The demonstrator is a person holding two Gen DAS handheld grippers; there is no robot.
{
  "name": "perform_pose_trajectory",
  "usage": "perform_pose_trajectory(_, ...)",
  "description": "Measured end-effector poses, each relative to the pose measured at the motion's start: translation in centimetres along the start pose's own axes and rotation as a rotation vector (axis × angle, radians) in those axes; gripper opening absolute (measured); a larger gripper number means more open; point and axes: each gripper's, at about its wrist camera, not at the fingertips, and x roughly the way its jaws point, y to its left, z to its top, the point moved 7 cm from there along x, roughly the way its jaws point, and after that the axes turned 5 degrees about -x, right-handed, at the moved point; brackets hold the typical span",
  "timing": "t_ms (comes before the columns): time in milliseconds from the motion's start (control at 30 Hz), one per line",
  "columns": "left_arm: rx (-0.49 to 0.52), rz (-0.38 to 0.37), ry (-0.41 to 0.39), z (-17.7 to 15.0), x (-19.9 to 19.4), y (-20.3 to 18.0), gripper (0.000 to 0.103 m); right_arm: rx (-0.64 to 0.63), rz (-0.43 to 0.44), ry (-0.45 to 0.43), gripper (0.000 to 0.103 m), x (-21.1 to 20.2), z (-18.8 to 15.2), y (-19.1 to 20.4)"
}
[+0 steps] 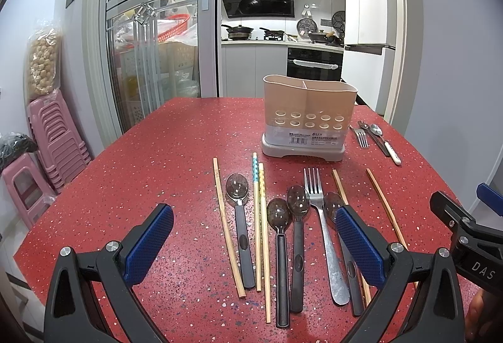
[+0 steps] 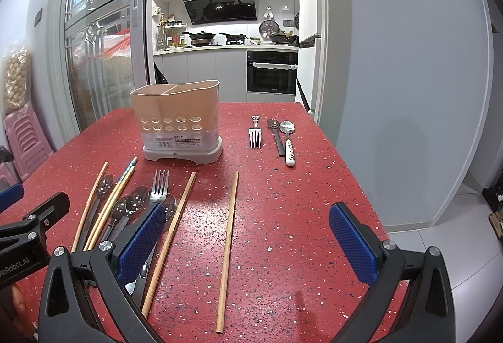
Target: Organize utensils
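The red surface (image 1: pixel 132 186) carries a beige holder (image 1: pixel 309 117), its compartments showing nothing inside. Spoons (image 1: pixel 279 217), forks (image 1: pixel 314 186) and chopsticks (image 1: pixel 261 217) lie before it. Left gripper (image 1: pixel 254 236) and right gripper (image 2: pixel 246 236) hover, jaws apart, gripping nothing.

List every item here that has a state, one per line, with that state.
Utensil holder: upright, both compartments look empty.
Left gripper: open, holding nothing.
Right gripper: open, holding nothing.
Oven door: closed.
Plain chopstick: lying flat, alone.
Big fork: lying flat, tines toward holder.
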Motion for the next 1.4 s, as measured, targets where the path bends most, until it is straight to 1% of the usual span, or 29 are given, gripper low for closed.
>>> perform_pose_trajectory(767, -0.003, 0.003, 0.003, 0.2, 0.0, 0.0, 0.103, 0.001, 0.001, 0.002, 0.103, 0.0, 0.0, 0.1)
perform_pose_trajectory(967, -0.002, 0.011, 0.017, -0.1, 0.5, 0.2, 0.103, 0.001, 0.004, 0.006, 0.103, 0.0, -0.2, 0.2)
perform_pose_trajectory(1067, -0.007, 0.017, 0.05, -0.4, 1.2, 0.6, 0.103, 0.001, 0.012, 0.018, 0.103, 0.3, -0.2, 0.2)
perform_pose_trajectory(1167, -0.019, 0.017, 0.112, -0.7, 2.3, 1.3, 0.103, 0.002, 0.037, 0.048, 0.103, 1.1, -0.1, 0.0)
perform_pose_trajectory(1267, -0.028, 0.02, 0.16, -0.4, 3.4, 2.5, 0.103, 0.004, 0.07, 0.102, 0.103, 2.1, 0.2, -0.2)
perform_pose_trajectory(1400, -0.055, 0.039, 0.235, 0.2, 5.7, 4.5, 0.103, 0.007, 0.108, 0.207, 0.103, 4.0, 0.4, -0.3)
